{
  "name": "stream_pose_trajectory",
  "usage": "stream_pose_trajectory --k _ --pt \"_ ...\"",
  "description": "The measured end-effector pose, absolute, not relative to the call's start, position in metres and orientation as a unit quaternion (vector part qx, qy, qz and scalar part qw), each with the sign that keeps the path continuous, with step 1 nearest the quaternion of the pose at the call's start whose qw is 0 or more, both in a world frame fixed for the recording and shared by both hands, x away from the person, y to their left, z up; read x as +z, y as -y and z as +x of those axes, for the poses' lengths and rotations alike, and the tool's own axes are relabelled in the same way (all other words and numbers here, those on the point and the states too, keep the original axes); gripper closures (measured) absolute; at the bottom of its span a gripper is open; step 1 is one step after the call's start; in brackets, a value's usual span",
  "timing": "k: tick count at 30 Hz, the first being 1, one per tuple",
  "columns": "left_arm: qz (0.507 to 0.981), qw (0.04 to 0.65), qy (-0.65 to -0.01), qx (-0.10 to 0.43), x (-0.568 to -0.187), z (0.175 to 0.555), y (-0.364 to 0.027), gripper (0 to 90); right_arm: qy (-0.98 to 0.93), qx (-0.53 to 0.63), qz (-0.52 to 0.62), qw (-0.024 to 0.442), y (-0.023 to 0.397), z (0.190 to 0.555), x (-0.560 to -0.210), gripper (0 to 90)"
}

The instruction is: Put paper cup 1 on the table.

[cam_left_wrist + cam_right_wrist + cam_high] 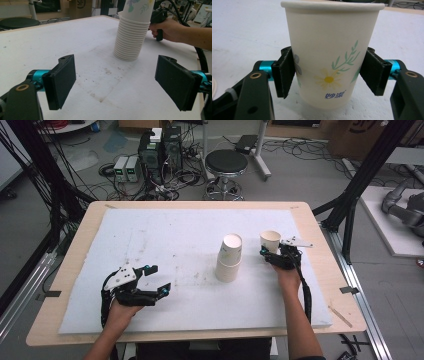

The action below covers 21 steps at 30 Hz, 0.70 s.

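white paper cup (329,57), yellow daisy, green sprig

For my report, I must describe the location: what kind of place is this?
Probably a robotics or electronics lab, not a home: electronic boxes and loose cables lie on the floor beyond the foam-covered table, beside a black stool and a black metal frame.

We see a single paper cup (329,57) — white, printed with a daisy and green sprigs — upright, mouth up, near the worktop's (165,235) right edge. Just beside it, toward the middle, stands a tall stack of cups (229,258) — nested, slightly tilted.
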<state>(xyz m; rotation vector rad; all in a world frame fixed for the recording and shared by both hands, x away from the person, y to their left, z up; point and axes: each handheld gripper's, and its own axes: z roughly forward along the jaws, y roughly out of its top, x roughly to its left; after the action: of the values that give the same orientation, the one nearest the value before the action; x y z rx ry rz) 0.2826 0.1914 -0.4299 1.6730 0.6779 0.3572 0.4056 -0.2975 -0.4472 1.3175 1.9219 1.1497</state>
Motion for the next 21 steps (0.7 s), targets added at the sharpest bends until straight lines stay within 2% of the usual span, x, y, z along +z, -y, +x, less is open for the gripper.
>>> stream_pose_trajectory --k 17,19,21 --pt "0.723 0.604 -0.297 0.155 -0.431 0.283 -0.192 17.1 -0.765 0.357 0.465 0.267 0.299 0.394 -0.445 32.6" --pt "0.723 0.604 -0.298 0.155 -0.431 0.284 -0.192 17.1 -0.764 0.355 0.470 0.263 0.299 0.394 -0.446 31.1" --pt "0.724 0.604 -0.297 0.154 -0.431 0.284 -0.192 17.1 -0.758 0.353 0.484 0.256 0.301 0.394 -0.446 25.5"
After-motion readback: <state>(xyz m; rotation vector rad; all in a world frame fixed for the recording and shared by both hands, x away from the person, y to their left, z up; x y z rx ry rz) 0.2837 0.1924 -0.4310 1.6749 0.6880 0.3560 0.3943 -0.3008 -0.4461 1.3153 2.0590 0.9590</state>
